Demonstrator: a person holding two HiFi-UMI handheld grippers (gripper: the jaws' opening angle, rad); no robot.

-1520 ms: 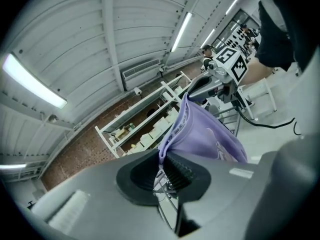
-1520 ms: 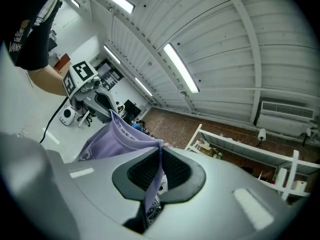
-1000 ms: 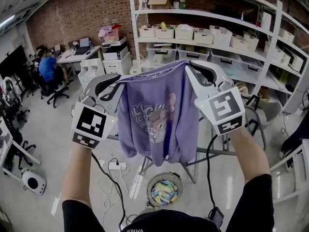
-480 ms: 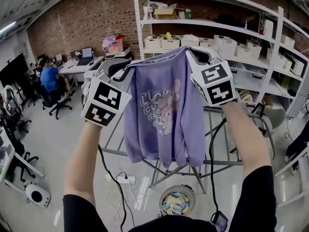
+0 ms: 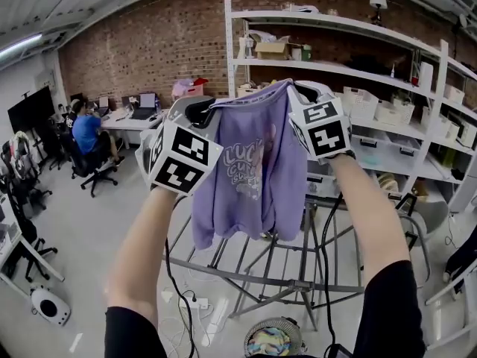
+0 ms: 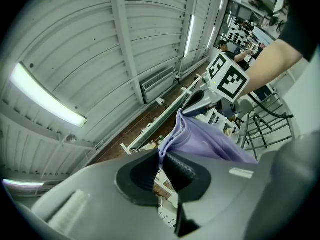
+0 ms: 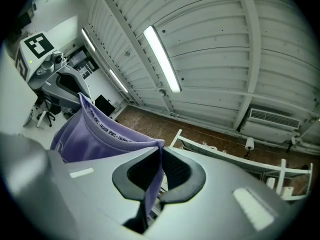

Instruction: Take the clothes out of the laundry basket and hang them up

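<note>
Left tongs (image 6: 161, 159) and right tongs (image 7: 160, 156) pinch purple sweatshirt (image 5: 257, 155).

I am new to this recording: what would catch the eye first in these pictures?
A purple sweatshirt hangs spread in the middle of the head view, pinched at its top edge by the left gripper and the right gripper. Below stands a metal drying rack, with the laundry basket at the bottom edge.
</note>
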